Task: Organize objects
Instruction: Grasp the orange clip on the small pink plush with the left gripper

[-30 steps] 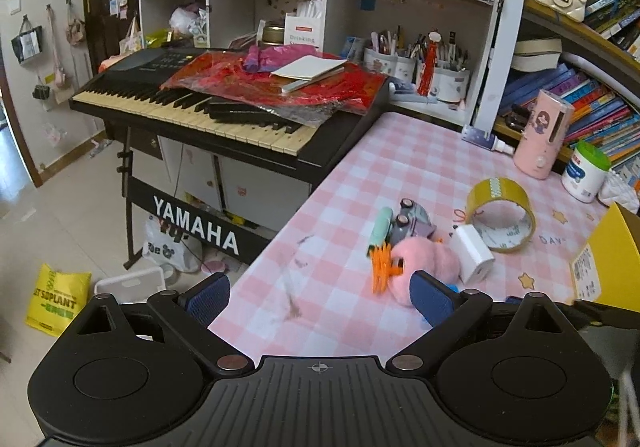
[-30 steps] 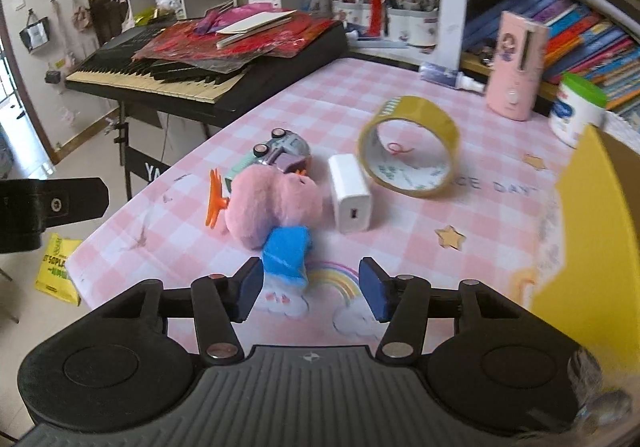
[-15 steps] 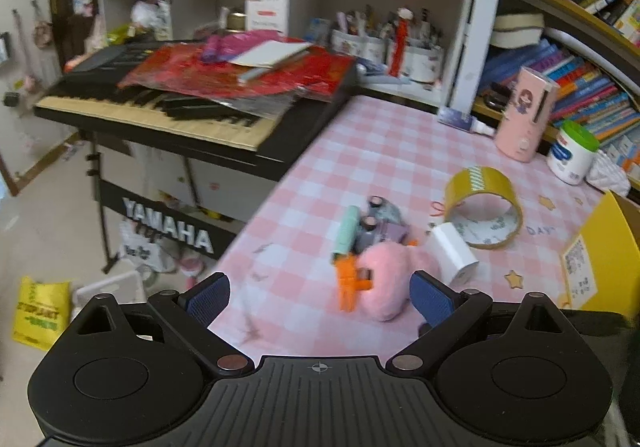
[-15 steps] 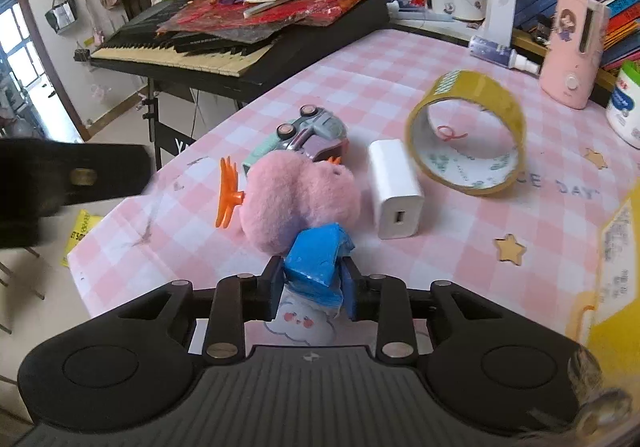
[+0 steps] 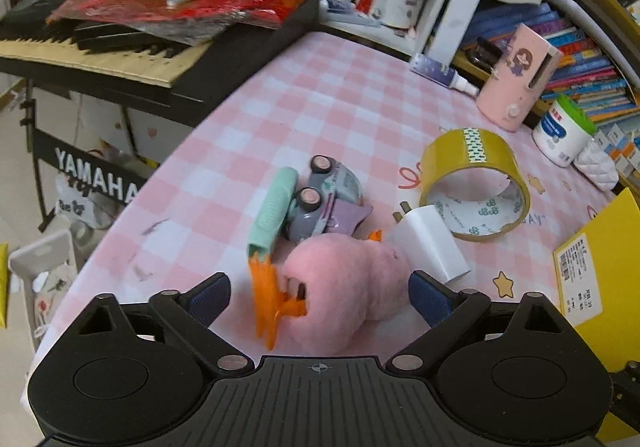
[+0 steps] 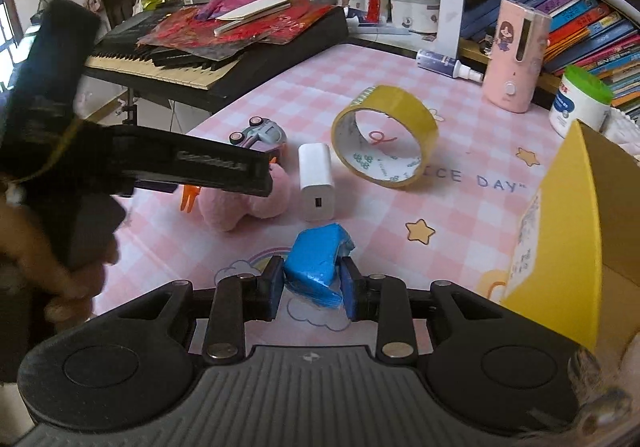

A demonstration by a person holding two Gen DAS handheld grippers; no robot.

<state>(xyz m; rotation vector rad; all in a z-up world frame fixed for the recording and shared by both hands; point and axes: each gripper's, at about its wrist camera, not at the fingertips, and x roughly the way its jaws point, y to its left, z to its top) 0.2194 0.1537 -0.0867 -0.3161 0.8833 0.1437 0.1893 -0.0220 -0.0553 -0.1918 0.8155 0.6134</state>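
Note:
A pink plush toy (image 5: 344, 287) lies on the pink checked tablecloth (image 5: 320, 107), an orange claw clip (image 5: 266, 295) against its left side. My left gripper (image 5: 320, 299) straddles the plush. Its jaws are closing, and the blue pads (image 5: 210, 297) stand clear of the fur. My right gripper (image 6: 314, 287) is shut on a crumpled blue packet (image 6: 316, 259), just in front of the plush (image 6: 244, 203). Close by lie a white charger (image 6: 316, 183), a yellow tape roll (image 6: 384, 135), a grey toy car (image 5: 324, 199) and a mint-green piece (image 5: 272, 207).
An open yellow box (image 6: 568, 231) stands at the right. A pink dispenser (image 6: 516, 59), a green-lidded tub (image 6: 576, 103) and a spray bottle (image 6: 444, 65) line the back by the bookshelves. A black keyboard (image 5: 120, 47) borders the table's left edge. A hand (image 6: 60, 247) holds the left gripper.
My right gripper has shut on the blue packet and drawn it back from the plush. My left gripper has come down and forward until the plush lies between its fingers.

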